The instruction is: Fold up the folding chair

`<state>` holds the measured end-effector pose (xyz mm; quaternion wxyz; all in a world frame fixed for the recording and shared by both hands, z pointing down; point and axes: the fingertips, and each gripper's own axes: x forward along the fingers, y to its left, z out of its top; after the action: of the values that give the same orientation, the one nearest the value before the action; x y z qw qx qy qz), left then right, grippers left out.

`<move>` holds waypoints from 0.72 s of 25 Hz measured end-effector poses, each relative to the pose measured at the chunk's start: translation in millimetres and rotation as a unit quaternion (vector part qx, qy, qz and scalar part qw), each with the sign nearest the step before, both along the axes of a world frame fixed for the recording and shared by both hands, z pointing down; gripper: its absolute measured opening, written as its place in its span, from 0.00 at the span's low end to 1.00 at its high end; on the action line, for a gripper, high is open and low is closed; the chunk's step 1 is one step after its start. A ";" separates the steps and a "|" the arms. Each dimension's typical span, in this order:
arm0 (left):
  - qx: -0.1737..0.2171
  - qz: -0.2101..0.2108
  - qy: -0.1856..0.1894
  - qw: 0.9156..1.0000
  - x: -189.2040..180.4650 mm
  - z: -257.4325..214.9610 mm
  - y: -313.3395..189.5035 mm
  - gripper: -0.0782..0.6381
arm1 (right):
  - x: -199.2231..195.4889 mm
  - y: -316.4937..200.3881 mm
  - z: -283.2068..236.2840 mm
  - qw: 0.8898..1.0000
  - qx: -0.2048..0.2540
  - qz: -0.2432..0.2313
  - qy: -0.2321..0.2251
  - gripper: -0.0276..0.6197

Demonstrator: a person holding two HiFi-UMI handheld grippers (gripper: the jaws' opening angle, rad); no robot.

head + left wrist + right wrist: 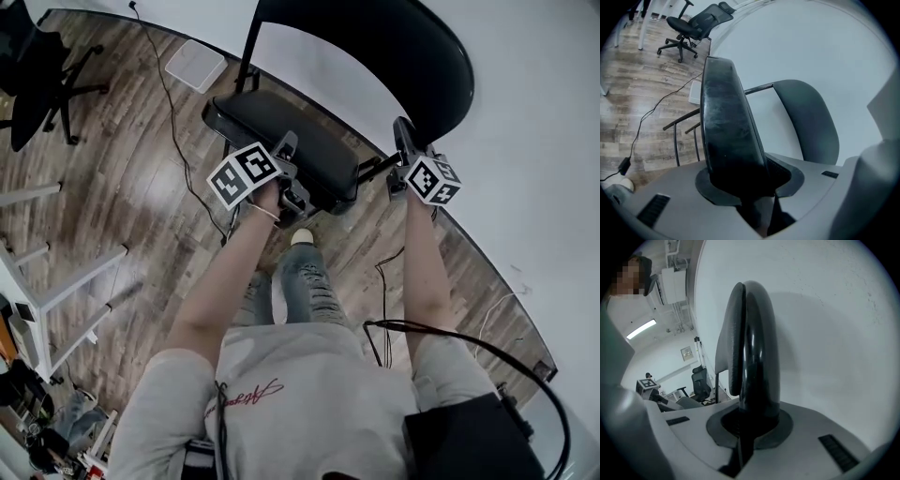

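The black folding chair stands by the white wall, its padded seat (281, 136) tipped up at the front and its curved backrest (403, 52) behind. My left gripper (298, 195) is shut on the seat's front edge. In the left gripper view the seat (729, 126) rises edge-on out of the jaws, with the backrest (808, 122) and the leg tubes (677, 136) beyond. My right gripper (403, 131) is shut with nothing in it, its tips by the backrest's lower right side. In the right gripper view its black fingers (757, 357) press together beside the backrest edge (723, 352).
A black office chair (37, 66) stands at the far left on the wood floor. A white desk frame (70, 281) is at the left. A cable (173, 122) runs to a white box (195, 64). The person's foot (302, 237) is under the seat.
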<state>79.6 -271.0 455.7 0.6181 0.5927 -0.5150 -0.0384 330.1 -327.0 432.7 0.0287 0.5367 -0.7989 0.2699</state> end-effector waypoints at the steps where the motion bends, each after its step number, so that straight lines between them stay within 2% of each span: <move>1: -0.008 0.006 -0.009 1.000 5.5 -2.4 -7.1 0.34 | 1.7 -2.2 -0.9 1.000 -0.002 0.004 0.010 0.06; 6: -0.054 0.011 -0.046 0.997 26.7 -8.6 -37.4 0.34 | 6.0 -4.8 7.3 0.996 -0.034 0.008 0.085 0.06; 12: -0.095 0.042 -0.078 0.992 55.2 -10.4 -74.6 0.37 | 10.7 -8.4 3.8 0.995 -0.044 -0.001 0.095 0.06; 18: -0.135 0.046 -0.103 0.984 76.4 -8.2 -103.9 0.38 | 17.2 -16.3 1.1 0.994 -0.057 0.010 0.090 0.06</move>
<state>156.0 -374.9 447.6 0.6372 0.5276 -0.5484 0.1219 347.3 -343.3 433.8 0.1278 0.5641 -0.7713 0.2657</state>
